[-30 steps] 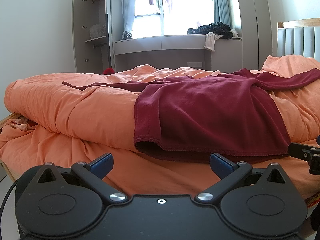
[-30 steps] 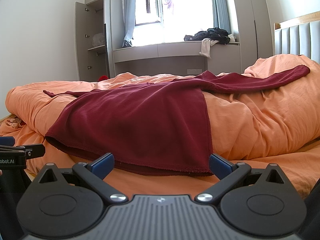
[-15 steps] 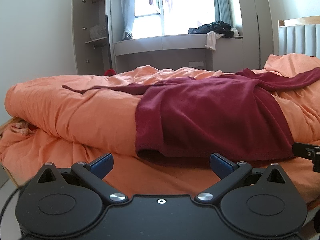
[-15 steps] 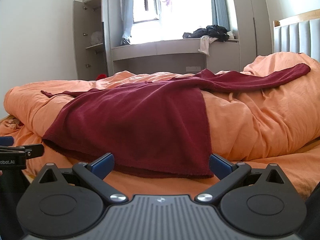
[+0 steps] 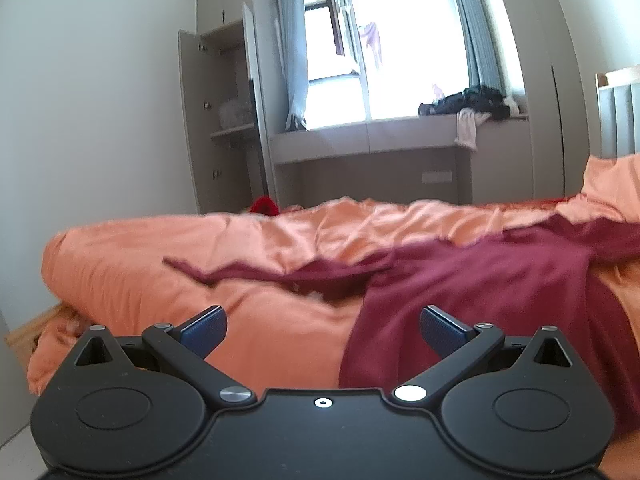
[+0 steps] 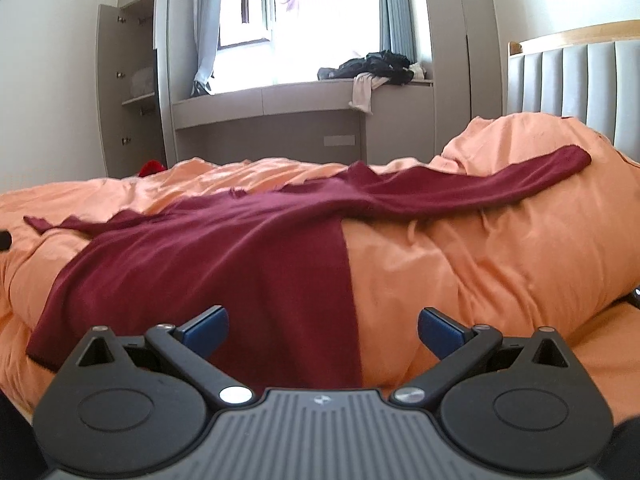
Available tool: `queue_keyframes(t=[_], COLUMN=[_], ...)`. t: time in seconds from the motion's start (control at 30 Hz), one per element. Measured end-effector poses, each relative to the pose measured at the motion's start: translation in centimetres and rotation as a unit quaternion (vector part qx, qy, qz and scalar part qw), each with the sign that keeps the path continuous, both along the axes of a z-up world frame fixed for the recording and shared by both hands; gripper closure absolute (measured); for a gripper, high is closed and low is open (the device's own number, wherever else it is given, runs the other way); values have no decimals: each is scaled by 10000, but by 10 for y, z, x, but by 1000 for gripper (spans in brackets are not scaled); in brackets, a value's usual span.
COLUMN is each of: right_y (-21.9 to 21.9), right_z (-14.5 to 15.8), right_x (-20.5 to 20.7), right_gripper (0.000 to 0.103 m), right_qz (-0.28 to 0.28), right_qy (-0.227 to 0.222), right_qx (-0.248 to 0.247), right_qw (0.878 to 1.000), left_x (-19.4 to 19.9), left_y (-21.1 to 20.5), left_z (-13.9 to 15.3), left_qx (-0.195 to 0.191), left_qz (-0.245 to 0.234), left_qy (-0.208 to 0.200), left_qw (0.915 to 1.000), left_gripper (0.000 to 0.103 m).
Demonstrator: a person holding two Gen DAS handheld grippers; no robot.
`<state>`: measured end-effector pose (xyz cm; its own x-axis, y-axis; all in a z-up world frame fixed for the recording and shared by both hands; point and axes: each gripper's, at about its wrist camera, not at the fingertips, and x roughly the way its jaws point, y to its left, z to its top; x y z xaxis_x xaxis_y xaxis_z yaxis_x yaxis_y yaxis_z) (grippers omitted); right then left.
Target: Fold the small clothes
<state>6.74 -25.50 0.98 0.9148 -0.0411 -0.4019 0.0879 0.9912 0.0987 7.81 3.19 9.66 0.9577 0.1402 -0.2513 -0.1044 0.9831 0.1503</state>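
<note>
Approach step: both jaws spread, empty. Dark red knit long-sleeved top (image 6: 224, 256) flat on orange duvet (image 6: 480, 264); grab its 3 o'clock sleeve (image 6: 500, 184) next.

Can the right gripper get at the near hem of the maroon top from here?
Probably yes. The right gripper is open, empty, and the maroon top hangs over the duvet straight ahead, with nothing between them.

Matt, soft-knit maroon garment (image 6: 224, 256); faintly sheened orange cloth duvet (image 6: 480, 256); matt black plastic right gripper (image 6: 322, 330), textured blue pads (image 6: 438, 330).
</note>
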Motion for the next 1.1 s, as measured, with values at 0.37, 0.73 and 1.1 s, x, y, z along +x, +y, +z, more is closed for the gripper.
queue_keyframes(t=[0.37,0.73,1.1], right_y=[-70,-170,-268], right_z=[12,9,-8], right_x=[42,122,207], right_gripper=[0,0,0], right_qz=[-251,-870,-1543], right_qy=[-688,-1149,-720], right_qx=[71,-272,-613], right_qw=[9973,9892,9835], left_x=[73,152,212], left_y=[-54,-131,-155], left_z=[32,-12,-65], left_qx=[-269,-204,-426], left_qz=[-554,-1177,-1138], left_qy=[-92,145,629], left_qw=[9981,9927,9906], left_gripper=[0,0,0])
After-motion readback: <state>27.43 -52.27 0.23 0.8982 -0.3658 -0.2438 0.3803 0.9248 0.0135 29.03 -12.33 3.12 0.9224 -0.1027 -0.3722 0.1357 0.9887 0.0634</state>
